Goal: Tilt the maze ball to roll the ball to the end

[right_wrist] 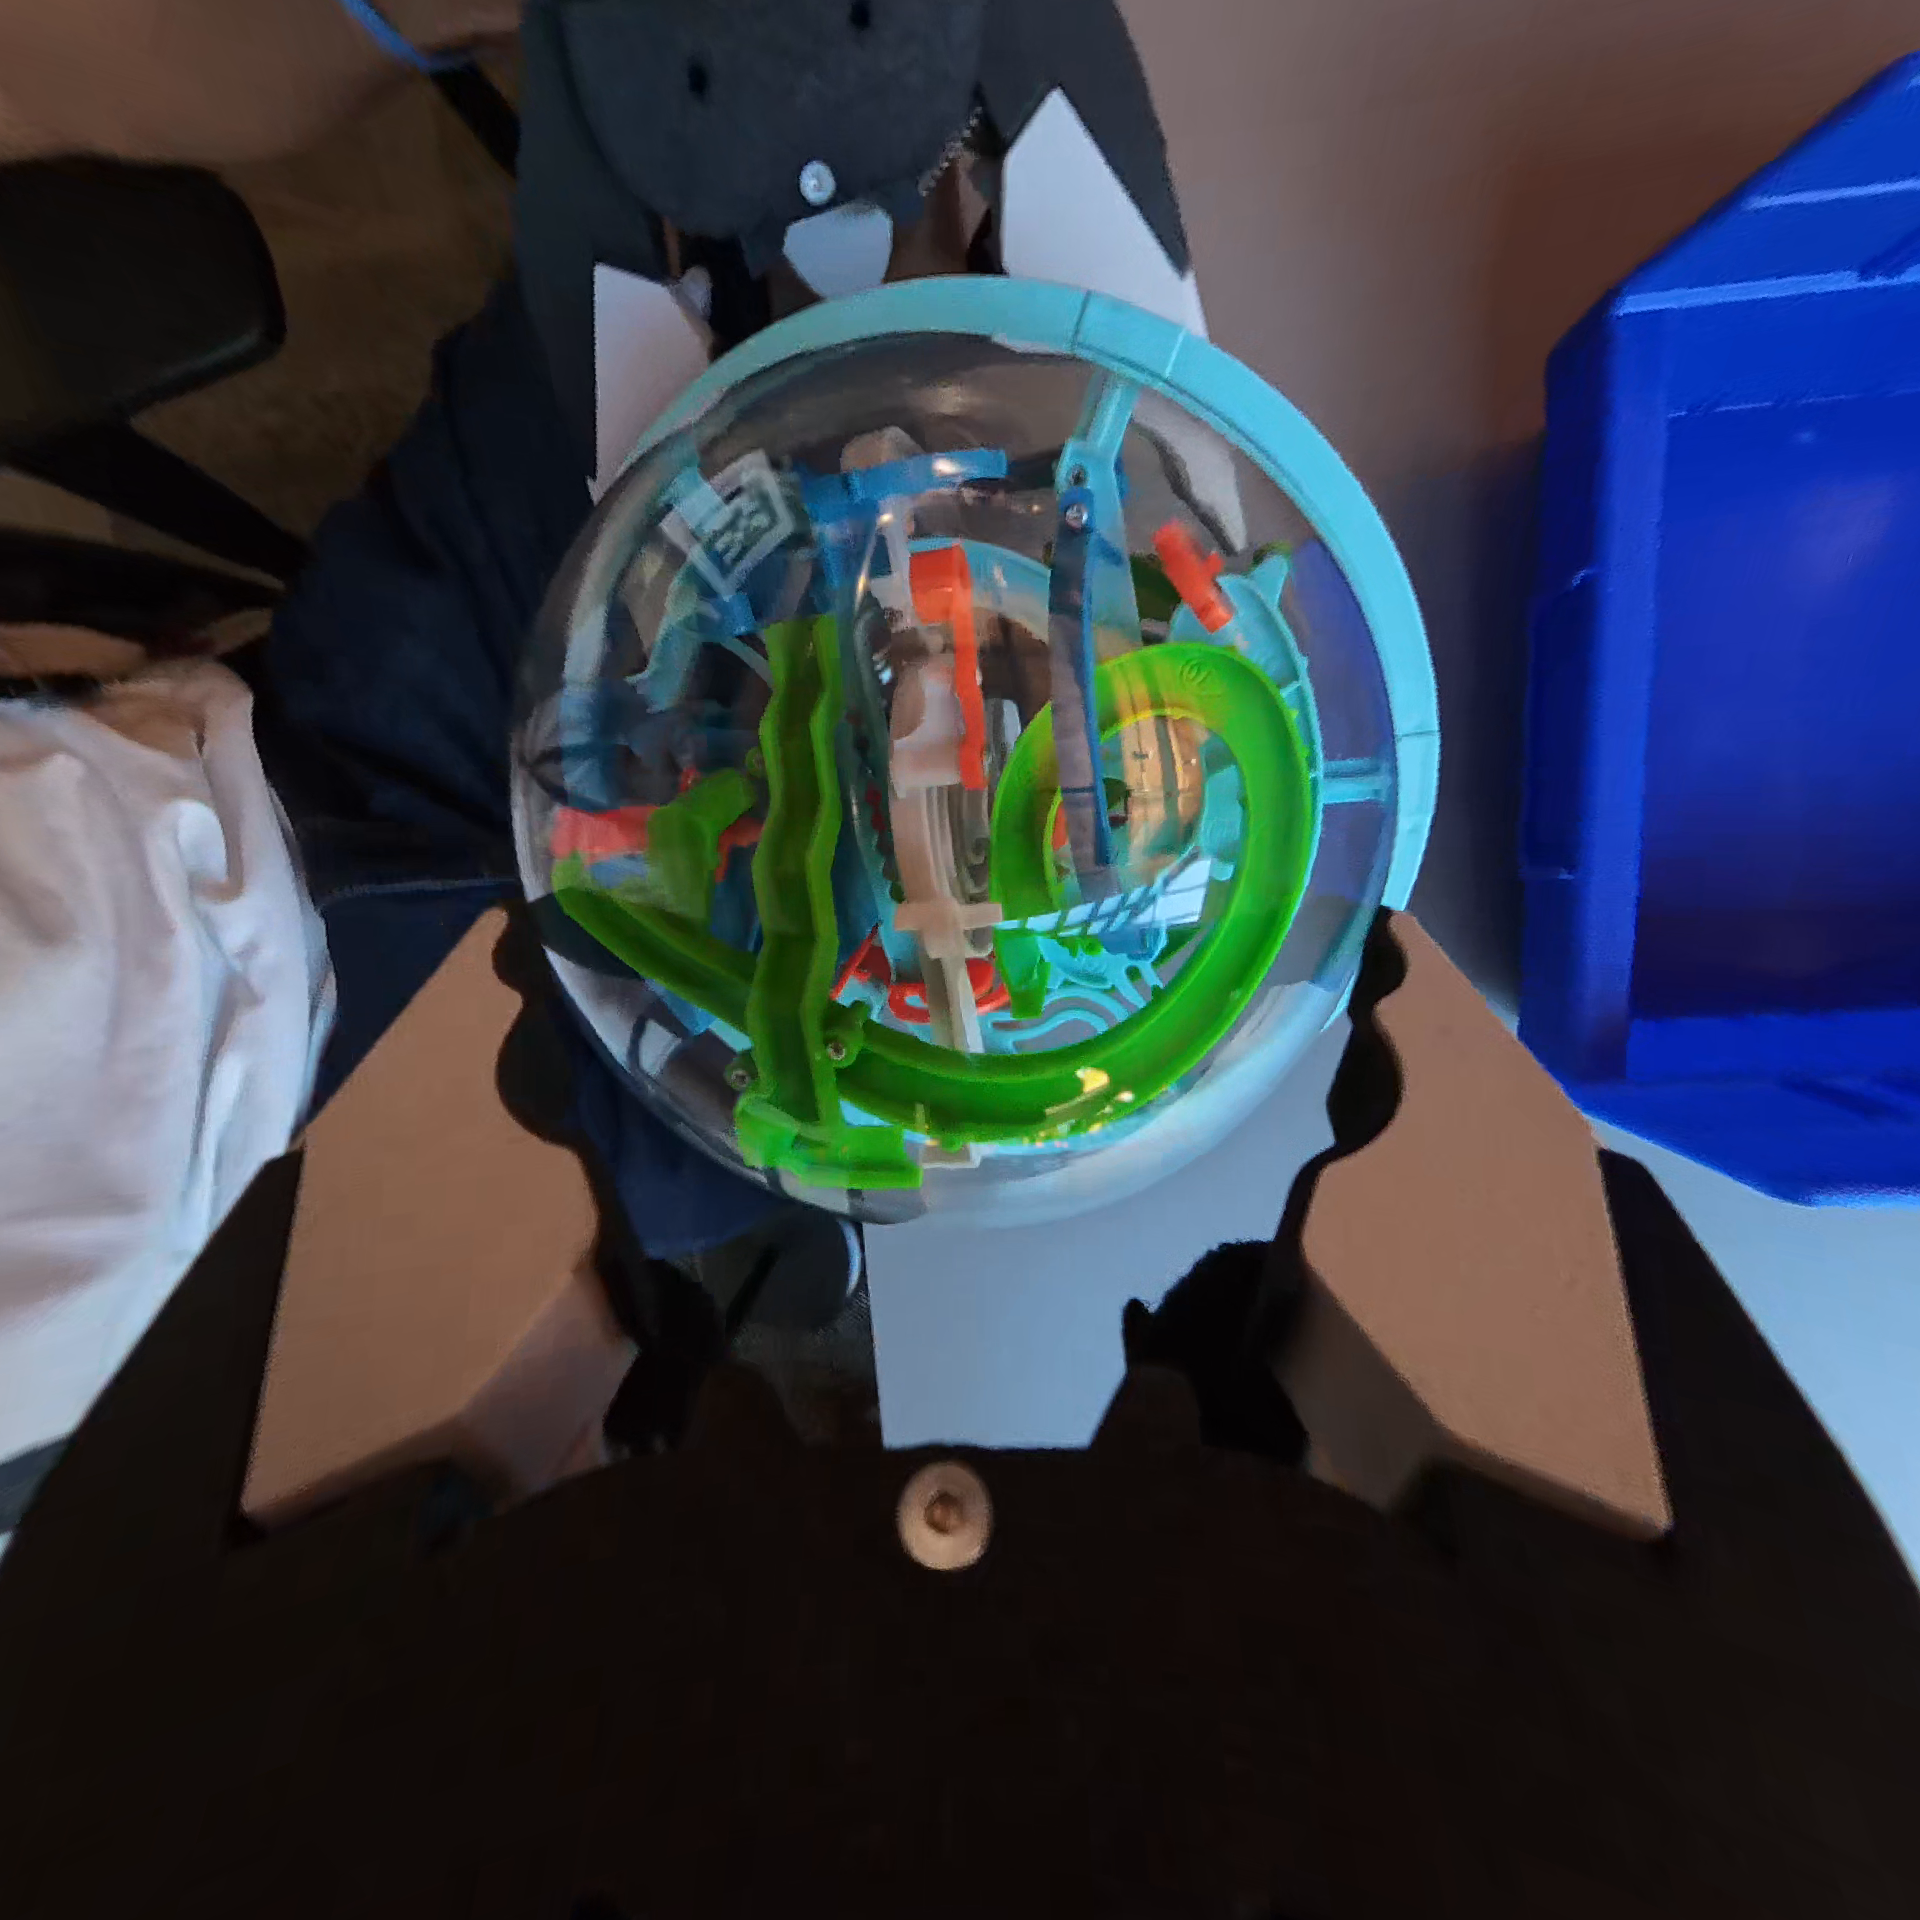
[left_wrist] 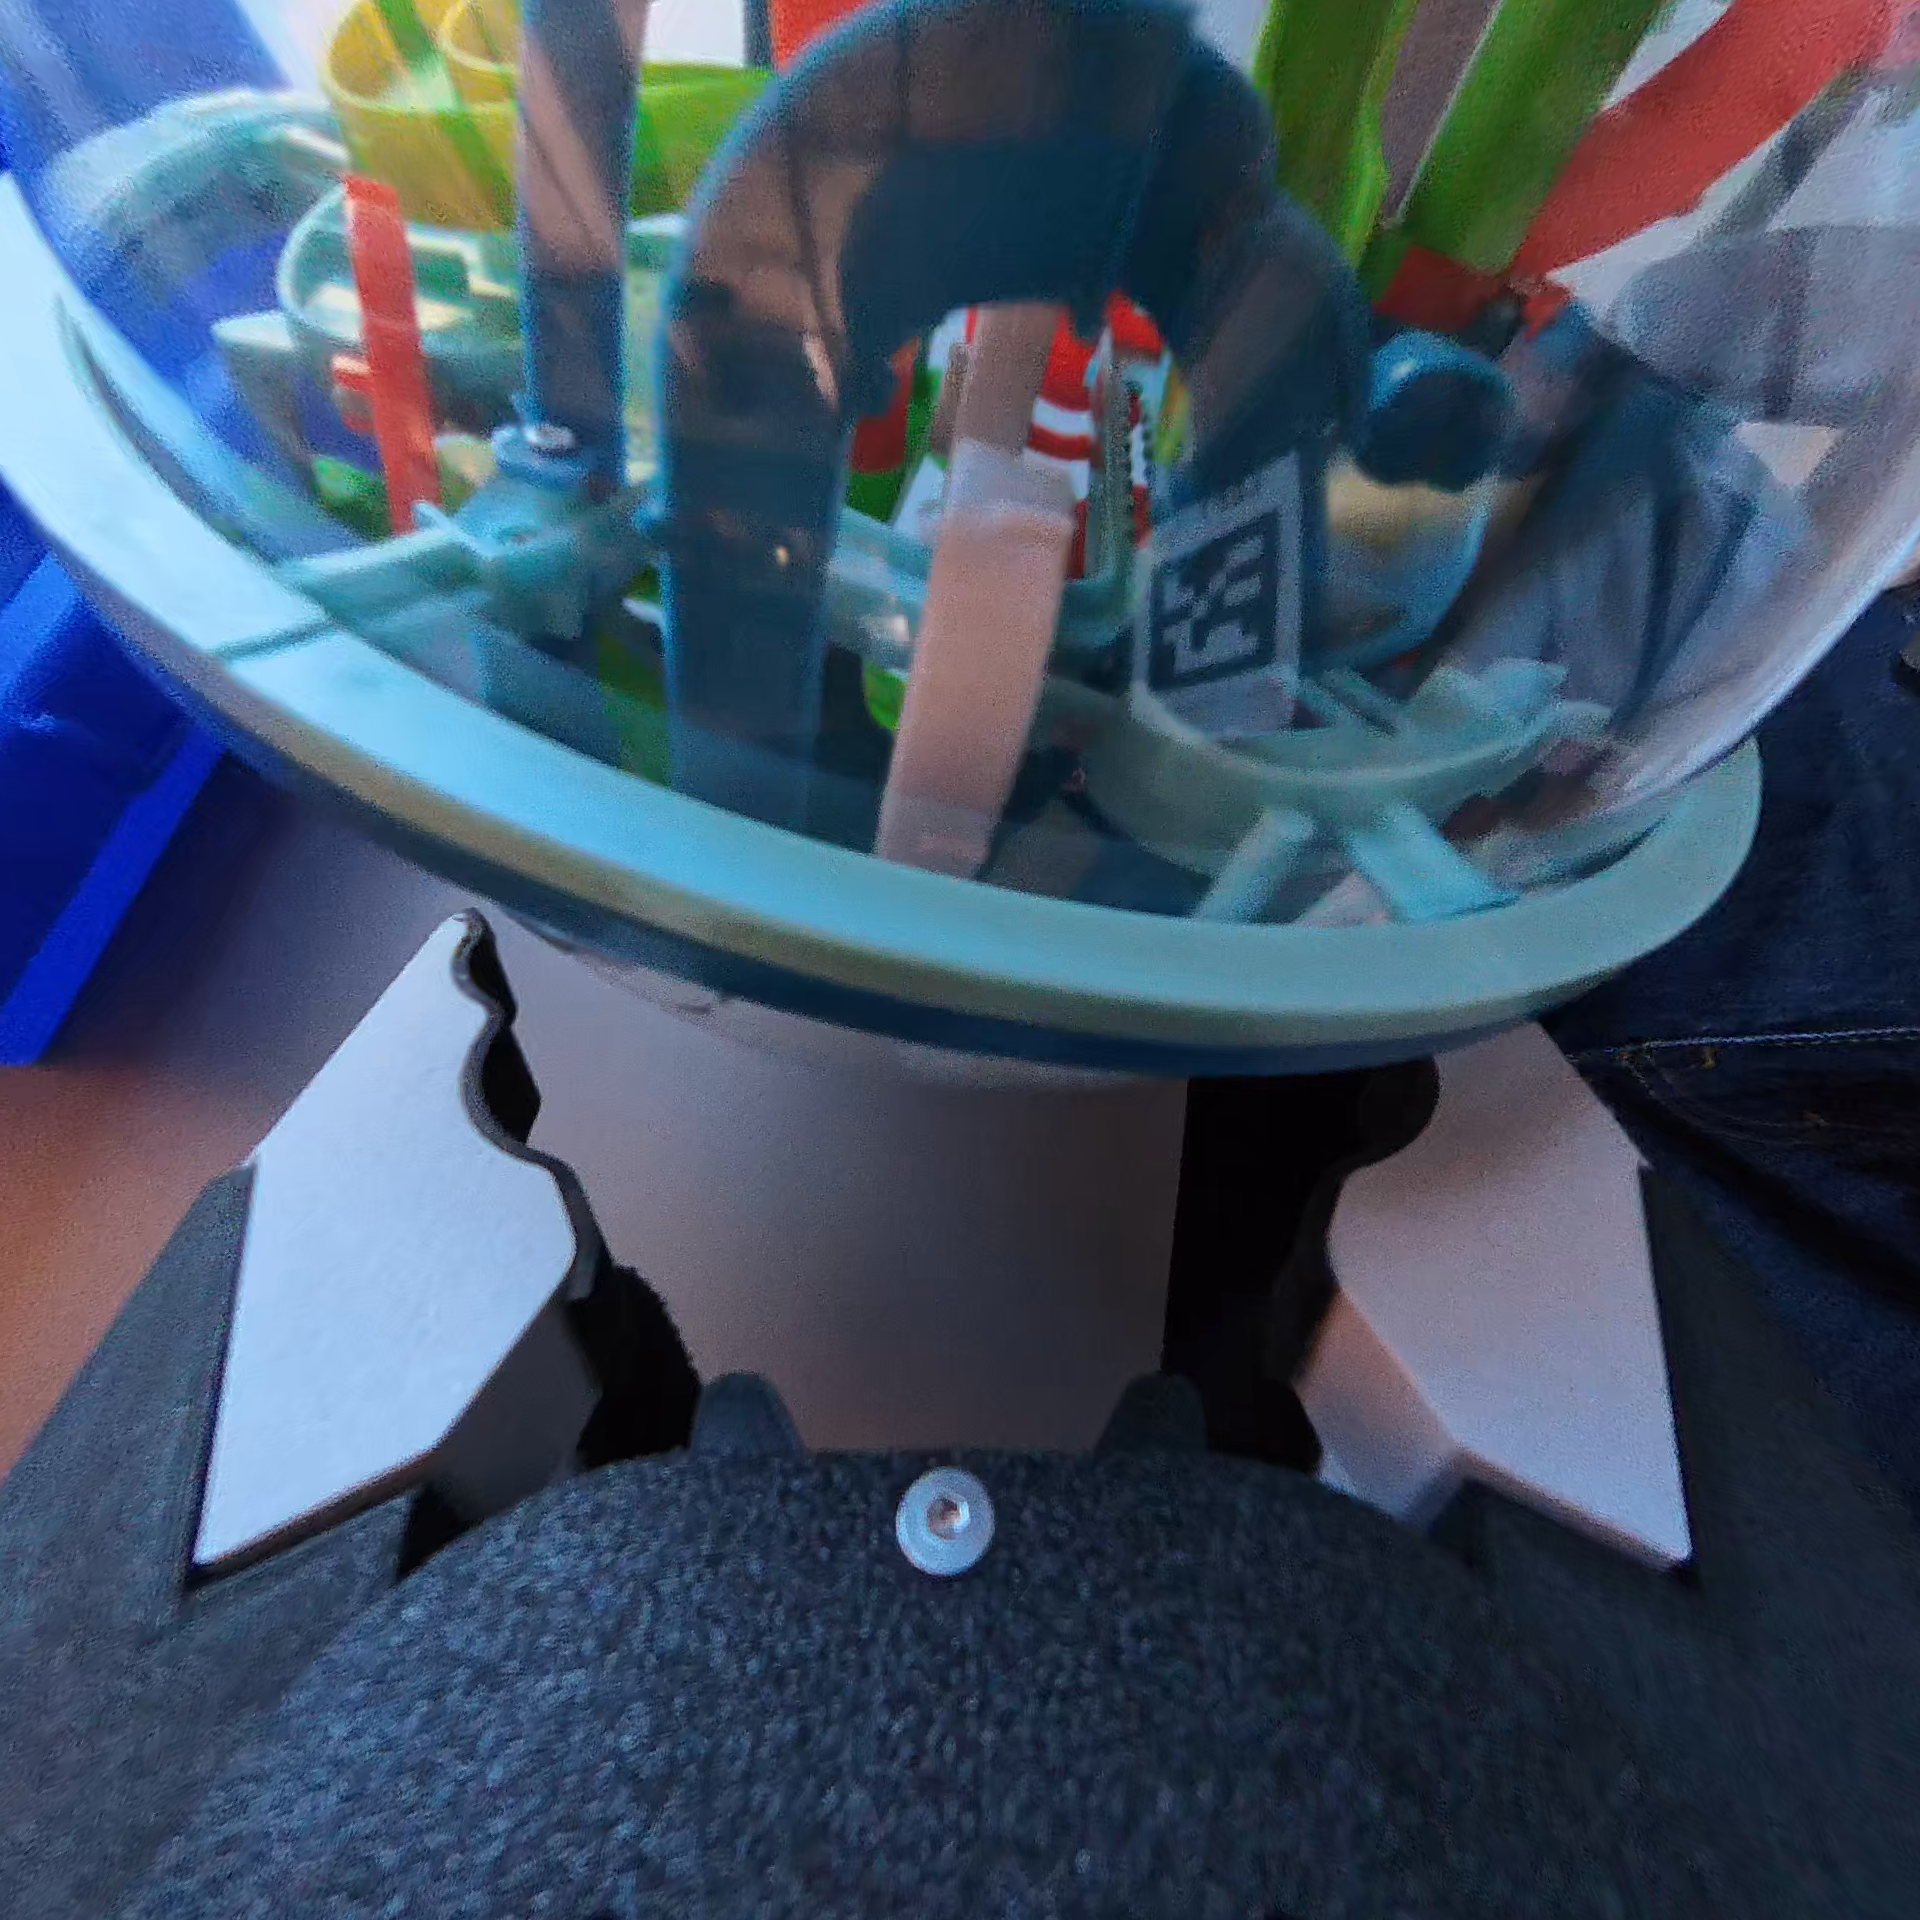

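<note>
The maze ball [right_wrist: 966, 748] is a clear sphere with a light blue ring around it and green, red and blue tracks inside. It sits between the two fingers of my right gripper [right_wrist: 951, 925], which press on its lower sides. My left gripper [left_wrist: 961, 987] holds the ball [left_wrist: 935, 520] from the opposite side, fingers spread wide against its lower half under the ring [left_wrist: 727, 904]. The left gripper also shows in the right wrist view [right_wrist: 821, 187] behind the ball. I cannot make out the small ball inside.
A blue plastic bin [right_wrist: 1745, 727] stands right of the ball; it also shows in the left wrist view [left_wrist: 83, 779]. A white surface [right_wrist: 977, 1330] lies below. A person's dark trousers [left_wrist: 1766, 1039] and white cloth [right_wrist: 125, 935] are close by.
</note>
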